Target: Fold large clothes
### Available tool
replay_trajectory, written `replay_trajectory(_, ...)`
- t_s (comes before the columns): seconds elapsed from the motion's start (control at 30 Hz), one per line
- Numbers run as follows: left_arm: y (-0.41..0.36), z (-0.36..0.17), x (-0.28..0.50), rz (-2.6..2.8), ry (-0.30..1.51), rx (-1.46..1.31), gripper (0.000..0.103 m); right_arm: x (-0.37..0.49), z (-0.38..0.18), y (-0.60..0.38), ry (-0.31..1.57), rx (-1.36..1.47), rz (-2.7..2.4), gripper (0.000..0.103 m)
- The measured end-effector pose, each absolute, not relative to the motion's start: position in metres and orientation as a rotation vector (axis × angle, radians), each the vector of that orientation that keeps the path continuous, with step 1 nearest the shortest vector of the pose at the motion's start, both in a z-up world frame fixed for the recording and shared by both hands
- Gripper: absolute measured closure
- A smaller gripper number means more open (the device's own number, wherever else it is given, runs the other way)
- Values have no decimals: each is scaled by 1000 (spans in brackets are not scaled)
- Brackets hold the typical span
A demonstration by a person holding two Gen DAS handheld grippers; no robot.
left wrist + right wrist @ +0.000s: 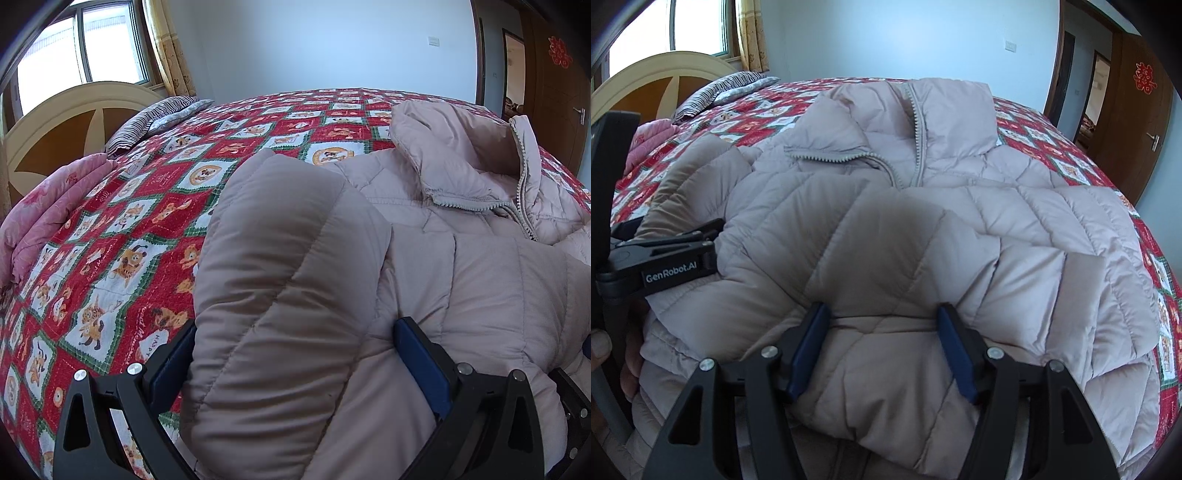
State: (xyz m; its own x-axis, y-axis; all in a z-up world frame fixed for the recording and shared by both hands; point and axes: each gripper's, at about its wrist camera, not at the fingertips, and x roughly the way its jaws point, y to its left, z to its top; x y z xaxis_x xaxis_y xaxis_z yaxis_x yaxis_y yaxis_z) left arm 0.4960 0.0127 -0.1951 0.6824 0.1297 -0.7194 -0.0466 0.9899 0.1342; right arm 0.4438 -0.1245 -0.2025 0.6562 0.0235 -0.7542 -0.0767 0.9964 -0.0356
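Observation:
A pale pink-beige quilted puffer jacket [923, 206] lies front up on the bed, its zip [918, 147] partly undone below the collar. My left gripper [295, 354] stands very wide, and a thick puffy sleeve [280, 240] fills the gap and bulges against both blue pads [421, 362]. In the right wrist view the left gripper [709, 240] rests on the jacket's left side. My right gripper [884, 325] holds a bunched fold of the jacket's lower front, with creases running into both pads [809, 350].
The bed carries a red, white and green patchwork quilt [129, 240]. A folded pink blanket [48, 206] and a striped pillow [155, 118] lie by the wooden headboard [66, 122]. A brown door [1134, 122] stands open at the right. A person's thumb [600, 347] shows at the left edge.

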Motion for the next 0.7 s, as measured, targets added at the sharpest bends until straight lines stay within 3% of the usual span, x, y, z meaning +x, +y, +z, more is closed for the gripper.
replay_trajectory(0.7,13,-194,495,96,819,102,1,445,-204,-125,850,-69,57,37)
